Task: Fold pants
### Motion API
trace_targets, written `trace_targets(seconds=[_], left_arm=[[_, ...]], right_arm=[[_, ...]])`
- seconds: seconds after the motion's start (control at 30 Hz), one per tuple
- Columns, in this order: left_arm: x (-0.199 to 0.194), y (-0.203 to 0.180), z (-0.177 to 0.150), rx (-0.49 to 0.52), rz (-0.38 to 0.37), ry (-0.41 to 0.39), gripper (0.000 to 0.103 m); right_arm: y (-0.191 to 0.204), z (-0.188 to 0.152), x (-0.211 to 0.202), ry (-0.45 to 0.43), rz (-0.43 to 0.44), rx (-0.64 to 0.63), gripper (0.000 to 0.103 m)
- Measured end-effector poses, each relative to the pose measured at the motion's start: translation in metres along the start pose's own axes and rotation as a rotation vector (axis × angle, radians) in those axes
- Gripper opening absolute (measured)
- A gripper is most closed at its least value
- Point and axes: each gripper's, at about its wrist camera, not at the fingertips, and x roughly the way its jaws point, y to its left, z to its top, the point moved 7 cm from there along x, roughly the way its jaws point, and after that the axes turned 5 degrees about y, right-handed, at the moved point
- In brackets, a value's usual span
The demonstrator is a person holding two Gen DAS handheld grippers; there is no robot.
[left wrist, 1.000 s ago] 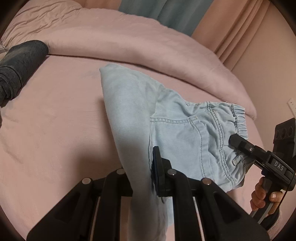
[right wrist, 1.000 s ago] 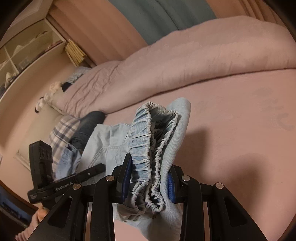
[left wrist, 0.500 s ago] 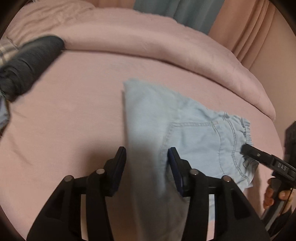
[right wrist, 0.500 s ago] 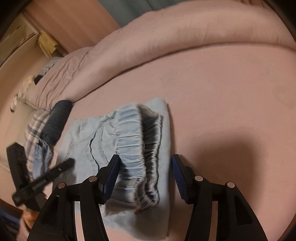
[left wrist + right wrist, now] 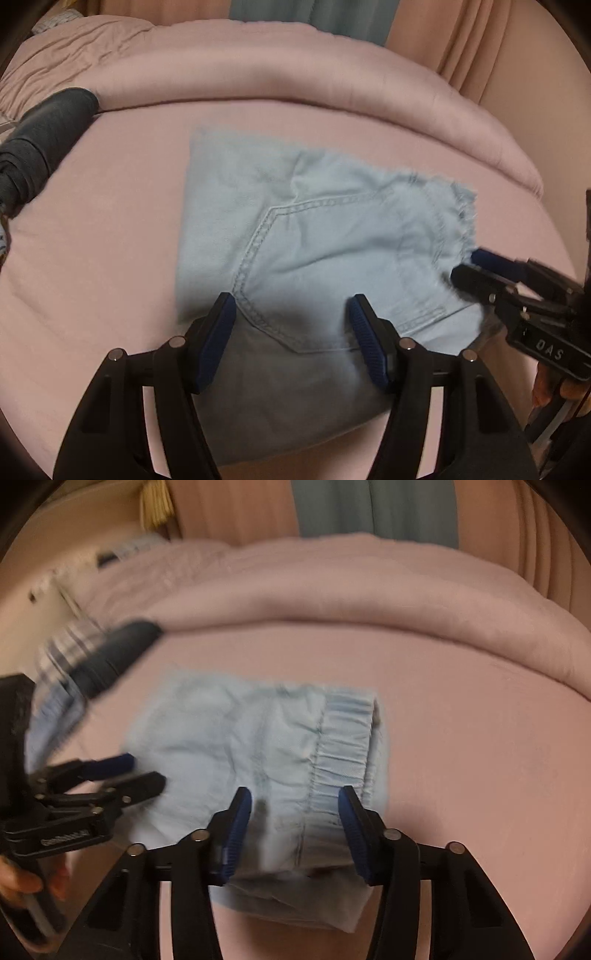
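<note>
With both sets of jaws spread wide and pinching nothing, the left gripper (image 5: 291,332) and right gripper (image 5: 295,818) hover just over the light-blue denim pants (image 5: 314,251), which lie flat as a compact folded rectangle on the pink bedsheet (image 5: 110,229), back pocket (image 5: 332,273) up and elastic waistband (image 5: 343,746) at the right gripper's end. Fold looks essentially done to me; what's left, at most, is smoothing a few wrinkles or squaring the uneven lower edge, maybe stacking it with the dark rolled garment (image 5: 40,136) lying well apart at the sheet's left edge.
</note>
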Motion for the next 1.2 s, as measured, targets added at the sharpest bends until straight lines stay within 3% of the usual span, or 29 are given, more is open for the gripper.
trace_targets(seconds=[0.07, 0.17, 0.23, 0.33, 0.47, 0.57, 0.63, 0.87, 1.2], left_arm=[[-0.001, -0.002, 0.001, 0.025, 0.022, -0.007, 0.065], [-0.01, 0.001, 0.006, -0.02, 0.021, 0.015, 0.065], [-0.028, 0.004, 0.012, -0.051, 0.039, -0.016, 0.066], [-0.063, 0.001, 0.018, -0.03, 0.117, -0.074, 0.082], [-0.105, -0.008, 0.014, 0.011, 0.199, -0.12, 0.103], [-0.133, -0.006, 0.004, -0.019, 0.26, -0.119, 0.102], [-0.15, -0.004, -0.003, -0.034, 0.28, -0.109, 0.102], [-0.196, -0.017, -0.022, -0.06, 0.272, -0.089, 0.102], [-0.219, -0.031, -0.025, -0.061, 0.264, -0.109, 0.102]], right_arm=[[-0.003, -0.001, 0.002, -0.016, -0.028, -0.013, 0.05], [-0.006, 0.004, -0.005, 0.01, -0.049, 0.0, 0.05], [-0.007, 0.006, -0.023, 0.003, -0.033, 0.03, 0.054], [0.006, 0.006, -0.05, -0.027, -0.009, 0.06, 0.073], [0.022, 0.004, -0.083, -0.044, -0.038, 0.045, 0.084], [0.028, -0.003, -0.105, -0.041, -0.039, 0.04, 0.094], [0.031, -0.005, -0.116, -0.038, -0.049, 0.043, 0.095], [0.047, -0.009, -0.141, -0.032, -0.075, 0.047, 0.096], [0.055, -0.011, -0.165, -0.048, -0.096, 0.047, 0.096]])
